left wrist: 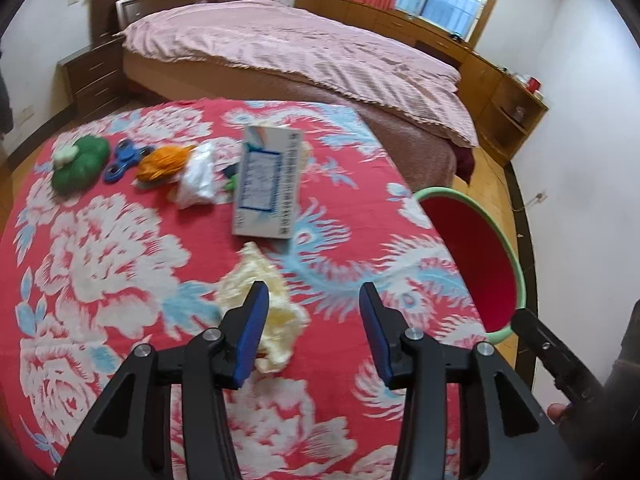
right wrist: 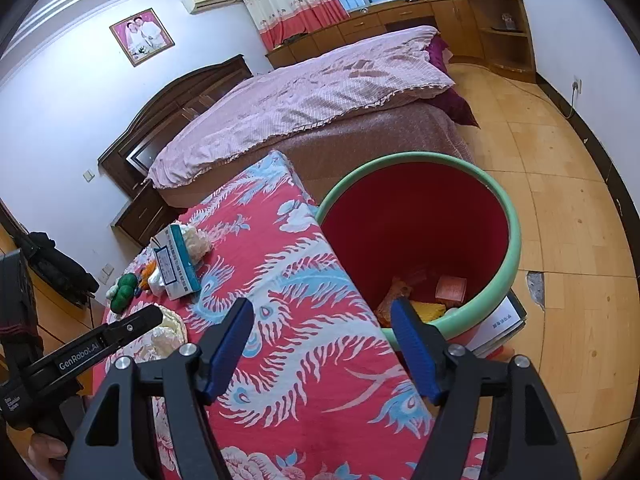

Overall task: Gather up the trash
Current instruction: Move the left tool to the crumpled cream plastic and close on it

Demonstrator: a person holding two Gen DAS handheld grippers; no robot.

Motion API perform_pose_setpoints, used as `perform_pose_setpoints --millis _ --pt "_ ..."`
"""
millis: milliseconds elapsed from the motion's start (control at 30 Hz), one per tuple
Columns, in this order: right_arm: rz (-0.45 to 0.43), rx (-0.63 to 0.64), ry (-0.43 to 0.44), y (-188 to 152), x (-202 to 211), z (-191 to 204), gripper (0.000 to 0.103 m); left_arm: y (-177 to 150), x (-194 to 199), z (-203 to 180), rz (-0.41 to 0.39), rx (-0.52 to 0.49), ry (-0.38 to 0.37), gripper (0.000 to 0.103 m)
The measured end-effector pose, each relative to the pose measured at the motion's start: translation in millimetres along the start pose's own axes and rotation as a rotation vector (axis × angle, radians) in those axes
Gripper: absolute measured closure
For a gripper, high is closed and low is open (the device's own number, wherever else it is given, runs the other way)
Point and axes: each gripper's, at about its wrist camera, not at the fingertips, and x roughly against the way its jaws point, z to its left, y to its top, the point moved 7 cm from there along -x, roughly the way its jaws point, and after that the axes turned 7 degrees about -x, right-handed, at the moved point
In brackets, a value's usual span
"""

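Left gripper (left wrist: 310,300) hangs with jaws apart and empty over the crumpled yellowish tissue (left wrist: 264,304) on the floral cloth (left wrist: 120,248), placed to pinch it. Right gripper (right wrist: 322,320), wide and empty, sits by the red bin (right wrist: 514,240), which already holds 2 or more scraps.

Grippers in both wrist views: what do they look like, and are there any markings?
Both are matte black plastic with linkage arms pinned by silver round-head bolts. The left gripper and right gripper each carry two flat blue finger pads. In the right wrist view, the left gripper's side reads "GenRobot.AI" in white. No cables show.
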Motion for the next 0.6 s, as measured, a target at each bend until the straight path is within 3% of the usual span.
perform_pose_setpoints --millis 333,600 --pt "0.029 0.019 -0.016 -13.0 -10.0 8.1 0.024 -14.1 -19.1 35.9 0.033 0.083 0.071 0.052" --pt "0.040 0.017 -0.035 -15.3 -15.6 6.1 0.024 -26.6 -36.9 40.4 0.080 0.121 0.034 0.052"
